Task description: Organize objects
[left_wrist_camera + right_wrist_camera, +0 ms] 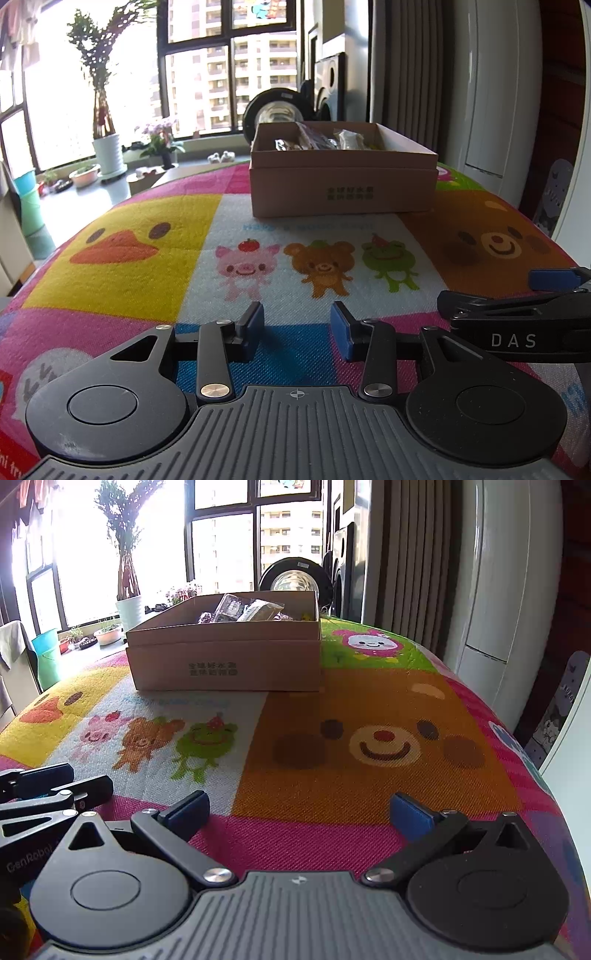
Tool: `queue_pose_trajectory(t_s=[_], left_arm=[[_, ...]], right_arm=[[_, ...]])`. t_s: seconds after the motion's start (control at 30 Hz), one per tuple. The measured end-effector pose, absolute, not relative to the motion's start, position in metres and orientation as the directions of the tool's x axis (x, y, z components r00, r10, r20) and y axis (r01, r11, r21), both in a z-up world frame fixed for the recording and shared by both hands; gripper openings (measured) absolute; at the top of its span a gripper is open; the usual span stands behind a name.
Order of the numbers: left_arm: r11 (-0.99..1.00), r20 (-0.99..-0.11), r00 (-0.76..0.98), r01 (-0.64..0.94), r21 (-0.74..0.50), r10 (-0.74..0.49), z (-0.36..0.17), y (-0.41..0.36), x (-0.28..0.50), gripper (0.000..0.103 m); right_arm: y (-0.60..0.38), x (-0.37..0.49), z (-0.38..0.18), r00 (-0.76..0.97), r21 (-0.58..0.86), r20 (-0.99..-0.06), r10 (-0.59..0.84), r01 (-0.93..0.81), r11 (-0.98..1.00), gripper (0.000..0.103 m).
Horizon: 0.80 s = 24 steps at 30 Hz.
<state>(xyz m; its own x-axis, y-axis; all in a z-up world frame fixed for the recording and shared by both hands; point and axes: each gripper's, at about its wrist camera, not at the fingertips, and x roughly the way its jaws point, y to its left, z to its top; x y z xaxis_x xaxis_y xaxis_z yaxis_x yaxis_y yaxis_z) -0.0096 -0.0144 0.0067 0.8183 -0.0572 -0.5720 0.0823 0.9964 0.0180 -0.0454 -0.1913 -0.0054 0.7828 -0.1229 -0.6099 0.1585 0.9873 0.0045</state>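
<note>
I've got both grippers low over the cartoon-animal mat (pixel 332 716), nothing in either. Left gripper (pixel 297 330) jaws partway apart, narrow gap; right gripper (pixel 299 812) spread wide. Cardboard box (pixel 341 186) sits at far end of mat, centre-ish, w/ wrapped packets (pixel 251 611) inside. Right gripper shows at right edge of left cam, just beside the left one.
</note>
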Motion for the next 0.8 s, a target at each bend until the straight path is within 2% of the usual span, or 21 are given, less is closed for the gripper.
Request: queue_pose_trajectory(t_s=[0.8], left_arm=[[0.997, -0.571, 0.817, 0.077, -0.021, -0.076, 0.0062, -0.0098, -0.0081, 0.045]], right_arm=[[-0.1915, -0.0449, -0.0055, 0.783, 0.004, -0.610, -0.124, 0.159, 0.987, 0.103]])
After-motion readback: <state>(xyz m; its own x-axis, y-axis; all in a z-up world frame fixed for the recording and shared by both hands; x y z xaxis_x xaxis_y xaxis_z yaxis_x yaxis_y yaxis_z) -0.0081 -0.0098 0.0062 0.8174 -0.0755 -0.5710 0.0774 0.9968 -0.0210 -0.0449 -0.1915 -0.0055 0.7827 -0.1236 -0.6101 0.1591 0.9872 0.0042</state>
